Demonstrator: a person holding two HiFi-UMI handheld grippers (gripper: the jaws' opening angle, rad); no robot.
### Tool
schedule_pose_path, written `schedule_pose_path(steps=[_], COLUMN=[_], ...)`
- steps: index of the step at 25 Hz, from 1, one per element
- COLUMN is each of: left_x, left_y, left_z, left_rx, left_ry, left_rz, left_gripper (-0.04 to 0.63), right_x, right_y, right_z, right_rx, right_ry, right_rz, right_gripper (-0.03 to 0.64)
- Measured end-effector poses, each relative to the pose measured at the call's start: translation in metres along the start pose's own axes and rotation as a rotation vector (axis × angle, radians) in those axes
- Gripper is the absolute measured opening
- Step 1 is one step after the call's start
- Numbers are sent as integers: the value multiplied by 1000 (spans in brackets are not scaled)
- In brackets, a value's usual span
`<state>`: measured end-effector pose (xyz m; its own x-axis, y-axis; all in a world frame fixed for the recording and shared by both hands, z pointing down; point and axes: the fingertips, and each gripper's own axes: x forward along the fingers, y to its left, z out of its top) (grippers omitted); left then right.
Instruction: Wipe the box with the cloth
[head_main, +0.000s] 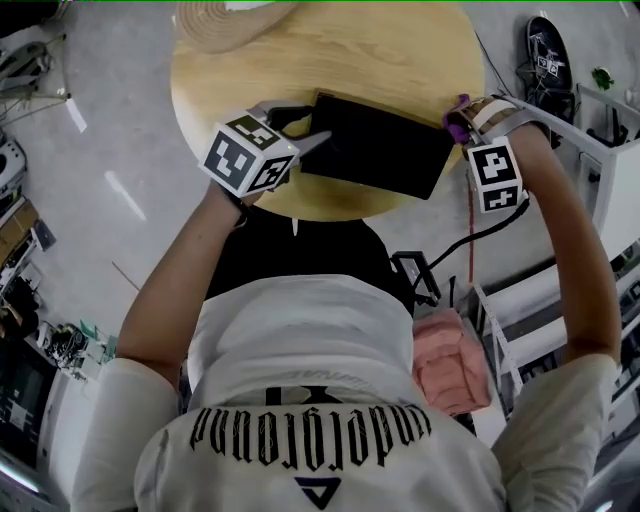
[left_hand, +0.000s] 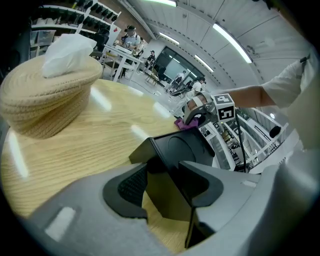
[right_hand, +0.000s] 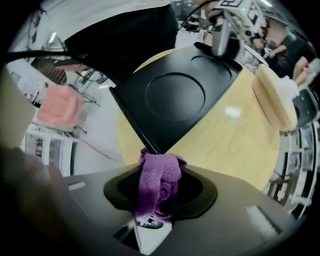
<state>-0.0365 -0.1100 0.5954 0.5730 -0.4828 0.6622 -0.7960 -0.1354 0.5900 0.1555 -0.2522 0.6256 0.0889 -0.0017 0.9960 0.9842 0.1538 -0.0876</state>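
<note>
1. Gripping the black box (head_main: 378, 147) at its left end, the left gripper (head_main: 298, 130) has its jaws closed onto the box's edge. The left gripper view shows one pad against the side wall and the other over the top face (left_hand: 185, 150).
2. The box lies flat on the round wooden table (head_main: 330, 50), close to the edge nearest the person. A shallow circular recess shows in its top face (right_hand: 172, 95).
3. The right gripper (head_main: 462, 128) sits at the box's right-hand corner, and its jaws pinch a bunched purple cloth (right_hand: 159, 187).
4. In the right gripper view the cloth stands up out of the gap between the jaws and touches the corner of the box just above it.
5. From the left gripper view the cloth (left_hand: 184, 124) shows as a small purple wad at the box's far end, under the right gripper's marker cube (left_hand: 224, 107).
6. The two grippers are at opposite ends of the box, with the box between them.
7. A woven basket (head_main: 225, 25) sits at the far side of the table, well apart from the box, with a white cloth (left_hand: 67, 52) in it.
8. A folded pink cloth (head_main: 450, 365) rests on a rack off the table, on the person's right side.
</note>
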Motion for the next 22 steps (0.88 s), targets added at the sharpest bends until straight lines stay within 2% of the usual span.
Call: schedule_pose_path(steps=[3,6,11,17,22], left_x=[0,-2,-8,-18,-18], left_y=[5,8,1,3,6], left_z=[1,-2,-4,-6,-7], left_rx=[0,6,5,-20,-26], left_ry=[-1,1,2,-12,-15], left_rz=[-3,-8,-15,-19,-23], left_gripper=[212,212,213,213,213], right_x=[2,3,-15,-33,-38], right_y=[-17,-42,-113,-205,-209], right_z=[0,18,83,159,163], right_rx=[-230,-359,-449,-554,-553], right_ry=[45,30,-60,-98,-117], right_rz=[38,42,-76,-267,-298], right_gripper=[147,145,144,144,144])
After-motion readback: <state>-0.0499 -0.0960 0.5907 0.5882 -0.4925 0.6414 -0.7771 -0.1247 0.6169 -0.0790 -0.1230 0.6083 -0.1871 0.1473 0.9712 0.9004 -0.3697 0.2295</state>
